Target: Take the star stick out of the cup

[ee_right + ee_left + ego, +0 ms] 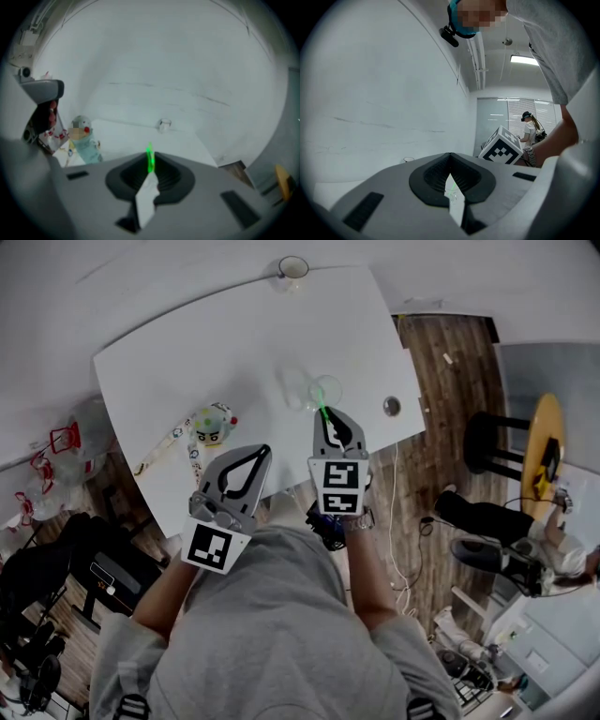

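Observation:
A thin green star stick (323, 412) rises out of a clear cup (319, 390) on the white table (187, 362). My right gripper (330, 416) sits just on the near side of the cup, its jaws pinched on the stick. In the right gripper view the green stick (150, 161) pokes up between the closed jaw tips of the right gripper (150, 158). My left gripper (261, 450) hovers to the left over the table's near edge, shut with nothing in it. In its own view the left gripper (450, 157) has its tips meeting, and the cup shows faintly through the slit below them.
A small doll-shaped bottle (213, 425) with a patterned strap (164, 448) stands left of the cup. A small glass (293, 268) sits at the table's far edge and a round metal piece (392, 407) near the right edge. A black stool (497, 442) stands on the floor to the right.

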`<act>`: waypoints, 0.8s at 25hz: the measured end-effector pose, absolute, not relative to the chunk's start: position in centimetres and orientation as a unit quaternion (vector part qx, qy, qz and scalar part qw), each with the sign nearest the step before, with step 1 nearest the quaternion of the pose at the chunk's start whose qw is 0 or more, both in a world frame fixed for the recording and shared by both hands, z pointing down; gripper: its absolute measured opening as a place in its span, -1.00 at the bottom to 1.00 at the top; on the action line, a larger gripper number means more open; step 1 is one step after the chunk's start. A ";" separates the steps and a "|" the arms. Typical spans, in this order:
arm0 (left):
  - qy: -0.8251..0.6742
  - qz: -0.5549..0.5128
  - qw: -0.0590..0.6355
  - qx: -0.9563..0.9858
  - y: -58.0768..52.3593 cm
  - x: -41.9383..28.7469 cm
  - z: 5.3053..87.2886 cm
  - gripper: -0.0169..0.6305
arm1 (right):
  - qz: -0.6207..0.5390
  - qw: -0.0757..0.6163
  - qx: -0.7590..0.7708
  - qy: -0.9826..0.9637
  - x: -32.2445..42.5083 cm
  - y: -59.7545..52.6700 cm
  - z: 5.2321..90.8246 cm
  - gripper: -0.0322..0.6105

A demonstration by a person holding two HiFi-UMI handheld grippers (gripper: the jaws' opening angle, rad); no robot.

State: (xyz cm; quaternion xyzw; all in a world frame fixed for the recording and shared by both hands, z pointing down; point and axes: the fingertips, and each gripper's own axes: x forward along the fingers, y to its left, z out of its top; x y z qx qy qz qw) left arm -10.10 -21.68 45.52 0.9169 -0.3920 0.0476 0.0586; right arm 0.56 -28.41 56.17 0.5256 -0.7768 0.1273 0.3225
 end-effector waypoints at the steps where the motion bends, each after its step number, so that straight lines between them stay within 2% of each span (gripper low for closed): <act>1: -0.390 0.048 0.057 0.918 -21.6 -9.9 45.5 -0.86 | 0.132 0.318 0.531 -0.774 1.0 -28.4 56.1 -0.73; 6: -0.383 0.051 0.047 0.921 -21.3 -9.0 45.2 -0.86 | 0.166 0.285 0.566 -0.755 3.4 -28.1 55.9 -0.76; 9: -0.394 0.044 0.085 0.914 -20.9 -8.7 45.7 -0.85 | 0.196 0.251 0.586 -0.745 4.9 -28.0 55.7 -0.76; 11: -0.392 0.044 0.083 0.915 -20.7 -8.4 45.7 -0.86 | 0.211 0.235 0.593 -0.741 5.7 -27.9 55.6 -0.76; 20: -0.389 0.032 0.109 0.914 -20.2 -6.6 45.9 -0.86 | 0.213 0.218 0.604 -0.737 7.6 -26.9 54.7 -0.76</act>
